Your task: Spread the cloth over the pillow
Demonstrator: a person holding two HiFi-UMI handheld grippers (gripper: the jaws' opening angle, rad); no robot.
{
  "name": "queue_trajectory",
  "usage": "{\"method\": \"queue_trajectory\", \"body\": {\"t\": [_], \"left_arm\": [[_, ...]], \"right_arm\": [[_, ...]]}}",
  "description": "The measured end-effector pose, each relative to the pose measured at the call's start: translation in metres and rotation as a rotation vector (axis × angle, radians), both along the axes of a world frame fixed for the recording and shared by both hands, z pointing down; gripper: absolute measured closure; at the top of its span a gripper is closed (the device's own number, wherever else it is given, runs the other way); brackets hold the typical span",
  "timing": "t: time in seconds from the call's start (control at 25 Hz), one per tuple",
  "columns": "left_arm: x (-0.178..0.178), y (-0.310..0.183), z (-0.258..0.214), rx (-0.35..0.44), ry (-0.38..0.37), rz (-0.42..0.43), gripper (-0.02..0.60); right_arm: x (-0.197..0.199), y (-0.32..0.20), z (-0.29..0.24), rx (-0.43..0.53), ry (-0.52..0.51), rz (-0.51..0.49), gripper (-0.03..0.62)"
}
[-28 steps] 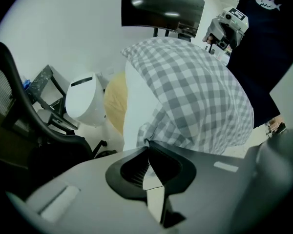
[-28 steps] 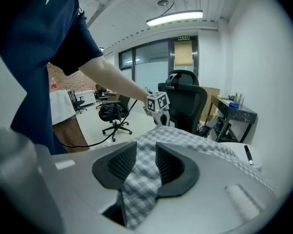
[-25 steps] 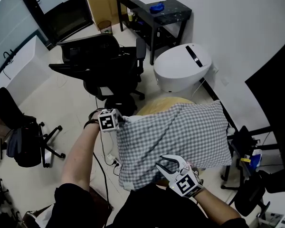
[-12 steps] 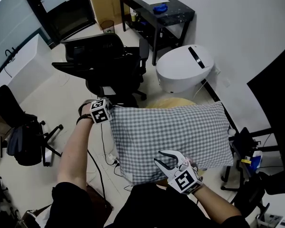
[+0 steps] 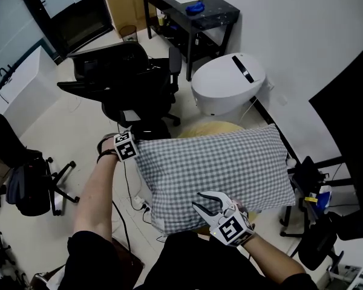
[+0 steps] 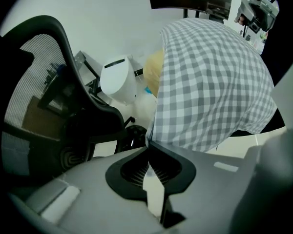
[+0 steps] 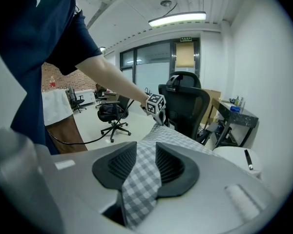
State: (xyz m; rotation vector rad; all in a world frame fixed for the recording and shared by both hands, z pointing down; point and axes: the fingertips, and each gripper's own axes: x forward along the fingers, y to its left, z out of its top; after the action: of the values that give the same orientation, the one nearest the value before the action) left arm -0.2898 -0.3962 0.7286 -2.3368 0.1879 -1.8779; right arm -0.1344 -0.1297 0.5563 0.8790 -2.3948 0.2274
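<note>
A grey-and-white checked cloth (image 5: 221, 165) hangs stretched out between both grippers. Beyond its far edge a yellowish pillow (image 5: 210, 127) peeks out; the rest of the pillow is hidden under the cloth. My left gripper (image 5: 137, 148) is shut on the cloth's far left corner, and in the left gripper view the cloth (image 6: 210, 82) fans out from the closed tips (image 6: 149, 146). My right gripper (image 5: 209, 200) holds the near edge. In the right gripper view a fold of cloth (image 7: 141, 179) runs between its pads (image 7: 121, 161), and the gripper (image 7: 145, 150) is shut on it.
A black office chair (image 5: 124, 71) stands just beyond the left gripper. A white rounded unit (image 5: 227, 83) and a black desk (image 5: 190, 8) lie further back by the wall. Another chair (image 5: 24, 174) is at the left, a black stand (image 5: 308, 174) at the right.
My left gripper has carried the cloth corner out to the left, so the cloth has gone from bunched to flat and wide. The right gripper has stayed in place.
</note>
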Motion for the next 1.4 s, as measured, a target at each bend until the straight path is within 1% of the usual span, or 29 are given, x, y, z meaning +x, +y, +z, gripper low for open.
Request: {"method": "queue_trajectory", "body": {"t": [0.24,0.4,0.56,0.64,0.72,0.84,0.92,1.08,1.28,1.36,1.4], "left_arm": [[0.008,0.007,0.015,-0.012,0.008,-0.019,0.575],[0.003,0.014,0.016,-0.013,-0.001,-0.040,0.509],[-0.004,0.035,0.007,-0.015,0.014,-0.055,0.483],[-0.003,0.050,-0.003,-0.005,0.050,-0.070,0.477],[0.004,0.068,-0.020,0.012,0.108,-0.095,0.474],[0.024,0.095,-0.058,0.066,0.202,-0.120,0.472],[0.040,0.118,-0.084,0.103,0.251,-0.123,0.471],[0.076,0.175,-0.131,0.156,0.344,-0.138,0.469],[0.122,0.257,-0.177,0.211,0.449,-0.197,0.468],[0.143,0.291,-0.189,0.238,0.483,-0.213,0.468],[0.153,0.307,-0.194,0.251,0.497,-0.220,0.468]], "right_arm": [[0.008,0.007,0.003,-0.010,-0.008,0.030,0.461],[0.016,0.012,0.004,-0.009,-0.005,0.044,0.461],[0.025,0.017,0.003,-0.001,-0.014,0.057,0.461],[0.029,0.021,0.002,0.003,-0.025,0.058,0.461],[0.037,0.026,0.001,0.012,-0.020,0.052,0.461],[0.052,0.031,-0.006,0.036,-0.040,0.057,0.461],[0.062,0.036,-0.013,0.053,-0.050,0.049,0.461],[0.083,0.053,-0.028,0.092,-0.071,0.022,0.461],[0.116,0.087,-0.048,0.134,-0.118,-0.041,0.467],[0.130,0.104,-0.061,0.154,-0.128,-0.057,0.490],[0.138,0.112,-0.065,0.165,-0.134,-0.061,0.513]]}}
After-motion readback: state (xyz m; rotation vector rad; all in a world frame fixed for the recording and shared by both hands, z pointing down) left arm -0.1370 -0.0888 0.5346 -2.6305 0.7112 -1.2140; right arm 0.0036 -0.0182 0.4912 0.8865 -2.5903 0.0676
